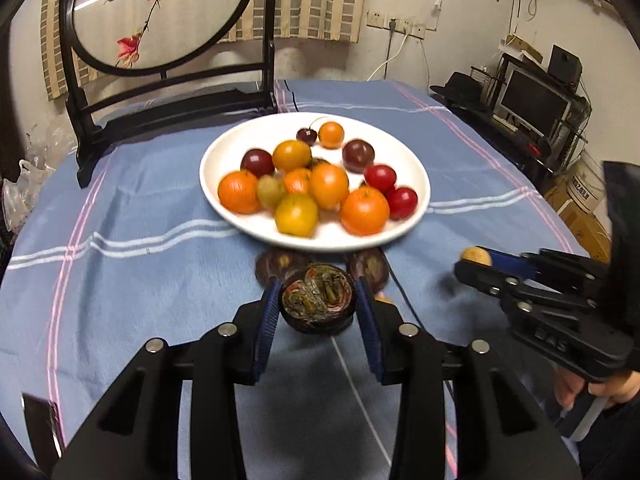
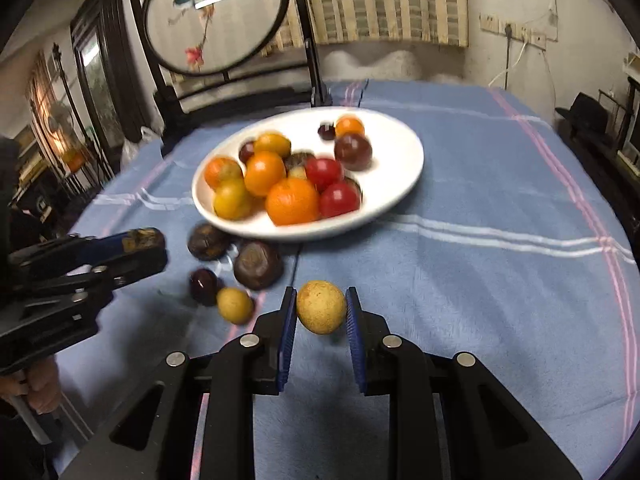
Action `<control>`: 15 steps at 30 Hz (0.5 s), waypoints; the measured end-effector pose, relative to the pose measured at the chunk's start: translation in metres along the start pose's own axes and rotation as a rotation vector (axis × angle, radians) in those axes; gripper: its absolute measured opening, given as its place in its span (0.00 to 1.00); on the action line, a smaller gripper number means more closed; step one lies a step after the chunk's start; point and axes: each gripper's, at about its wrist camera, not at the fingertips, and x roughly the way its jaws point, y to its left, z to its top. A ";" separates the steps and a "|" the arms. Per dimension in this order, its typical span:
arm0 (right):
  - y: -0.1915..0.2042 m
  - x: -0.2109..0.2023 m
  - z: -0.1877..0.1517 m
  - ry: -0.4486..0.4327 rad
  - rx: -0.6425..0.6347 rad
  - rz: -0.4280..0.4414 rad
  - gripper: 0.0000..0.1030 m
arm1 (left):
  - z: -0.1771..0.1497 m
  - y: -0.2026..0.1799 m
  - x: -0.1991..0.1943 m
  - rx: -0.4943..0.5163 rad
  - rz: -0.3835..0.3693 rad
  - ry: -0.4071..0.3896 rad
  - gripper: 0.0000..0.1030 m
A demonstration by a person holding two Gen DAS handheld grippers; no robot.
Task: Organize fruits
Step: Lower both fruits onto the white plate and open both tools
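On the tabletop (image 1: 132,208), covered by a blue striped cloth, we take the white plate (image 1: 416,176) as our landmark. It carries a mixed load of fruit: oranges, yellow-orange fruits, red and dark plums, and one cherry (image 1: 307,135) at its far side.

Nearer to us than the plate, just off its near rim, we hold a dark mangosteen (image 1: 318,304) in the left hand-held gripper (image 1: 318,310). Both blue pads press its sides, so the jaws are closed on it, and it is carried clear of the cloth with its calyx end facing the camera. Two more dark mangosteens (image 2: 208,241) (image 2: 258,265) lie on the cloth between this gripper and the plate's near rim, one touching or nearly touching the rim; we cannot tell which.

To the right of the plate's near edge, we hold a tan, round longan-like fruit (image 2: 321,306) in the right hand-held gripper (image 2: 321,312). Its jaws are closed on the fruit's sides, and the fruit appears lifted off the cloth. In the right wrist view, a second tan fruit (image 2: 235,305) and a small dark plum (image 2: 204,285) lie on the cloth, touching or just beside each other, nearer to us than the two loose mangosteens.

Beyond the plate's far rim, to its left, a round embroidered screen (image 1: 160,8) in a black frame stands upright on the tabletop.
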 end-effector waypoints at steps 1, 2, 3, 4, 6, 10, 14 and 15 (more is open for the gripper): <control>0.002 -0.002 0.006 -0.016 -0.010 -0.006 0.24 | 0.009 0.003 0.000 -0.005 -0.005 -0.007 0.36; 0.003 -0.002 0.011 -0.024 -0.021 -0.016 0.24 | 0.018 0.005 -0.001 -0.009 -0.012 -0.014 0.36; 0.004 -0.001 0.016 -0.029 -0.032 -0.026 0.24 | 0.026 0.006 0.000 -0.011 -0.015 -0.021 0.36; 0.006 0.001 0.026 -0.039 -0.045 -0.036 0.24 | 0.036 0.008 0.001 -0.014 -0.011 -0.033 0.36; 0.006 0.005 0.042 -0.061 -0.054 -0.040 0.24 | 0.053 0.011 0.007 -0.024 -0.005 -0.041 0.36; 0.007 0.025 0.073 -0.084 -0.059 -0.017 0.24 | 0.087 0.020 0.035 -0.080 -0.004 -0.022 0.36; 0.011 0.057 0.088 -0.060 -0.059 -0.023 0.24 | 0.099 0.028 0.062 -0.116 0.014 -0.001 0.36; 0.012 0.065 0.090 -0.052 -0.057 -0.027 0.24 | 0.099 0.029 0.069 -0.119 0.016 0.007 0.36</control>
